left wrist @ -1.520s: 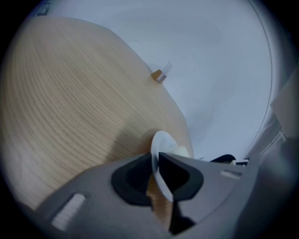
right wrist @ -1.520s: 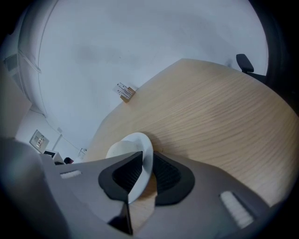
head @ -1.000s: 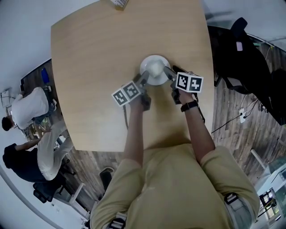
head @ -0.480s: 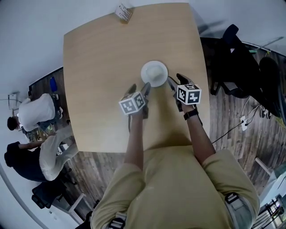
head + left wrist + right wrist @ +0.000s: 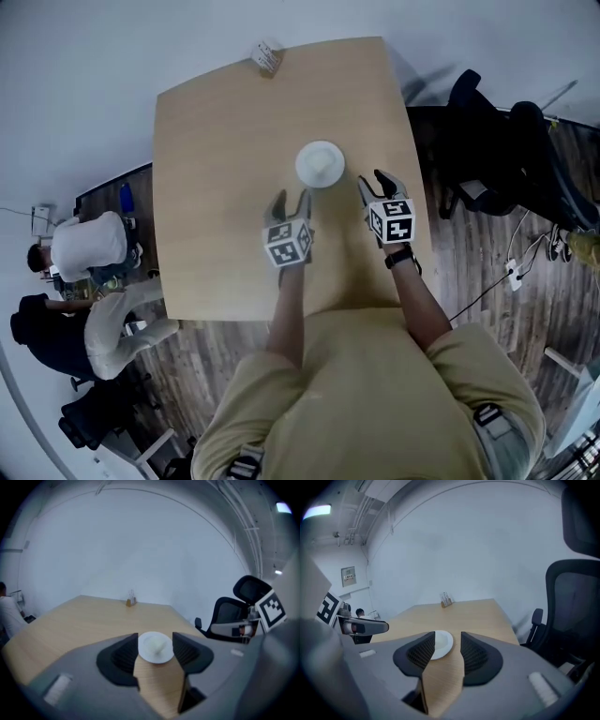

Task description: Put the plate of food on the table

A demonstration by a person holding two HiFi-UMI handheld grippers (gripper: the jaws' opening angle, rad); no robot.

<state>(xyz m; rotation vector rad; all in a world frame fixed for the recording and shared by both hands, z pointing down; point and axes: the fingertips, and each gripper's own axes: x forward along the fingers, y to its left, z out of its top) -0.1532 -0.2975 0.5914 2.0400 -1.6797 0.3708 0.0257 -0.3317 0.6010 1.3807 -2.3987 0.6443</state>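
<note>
Plate of food (image 5: 320, 164) is sitting flat near the middle of the tabletop (image 5: 216, 206), carrying a pale mound, and neither gripper is touching it. You are holding your left gripper (image 5: 292, 199) just short of the plate's near edge. Its jaws are closing with only bare wood between them, and the plate is showing beyond the tips. Your right gripper (image 5: 372, 181) is hovering near the plate's right side, apart from it, and its jaws are closing on nothing as well. A small holder (image 5: 266, 56) is standing at the far edge of the tabletop. A black chair (image 5: 487, 141) is standing off to your right, and people (image 5: 84, 248) are sitting off to your left.
</note>
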